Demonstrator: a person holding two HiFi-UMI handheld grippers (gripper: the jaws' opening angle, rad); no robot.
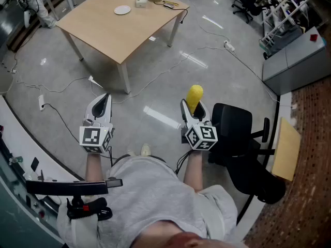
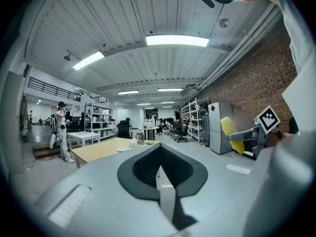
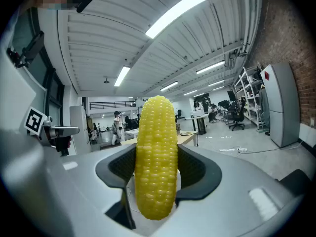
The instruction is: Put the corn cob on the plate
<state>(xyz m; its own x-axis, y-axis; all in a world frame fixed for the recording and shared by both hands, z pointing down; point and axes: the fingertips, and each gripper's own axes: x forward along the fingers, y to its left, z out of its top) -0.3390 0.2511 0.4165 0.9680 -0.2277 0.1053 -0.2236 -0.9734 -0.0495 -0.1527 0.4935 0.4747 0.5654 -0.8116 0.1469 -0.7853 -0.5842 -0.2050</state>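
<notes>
Pale-wood desk (image 1: 119, 35) stands well ahead of me, white plate (image 1: 122, 10) toward its far edge, so my right gripper (image 3: 157, 177) holds the corn cob (image 3: 156, 157) upright for carrying, left gripper (image 2: 160, 169) closed on nothing; the right gripper view alone shows jaws pressing its sides.

Left claw (image 1: 105, 98) held about level, jaws together. Right claw (image 1: 192, 108) about level, jaws clamped on cob (image 1: 195, 93).

Open floor (image 1: 217, 71) ahead up to the table (image 1: 119, 32); office chair (image 1: 239, 133) near right tongs (image 1: 193, 108)
</notes>
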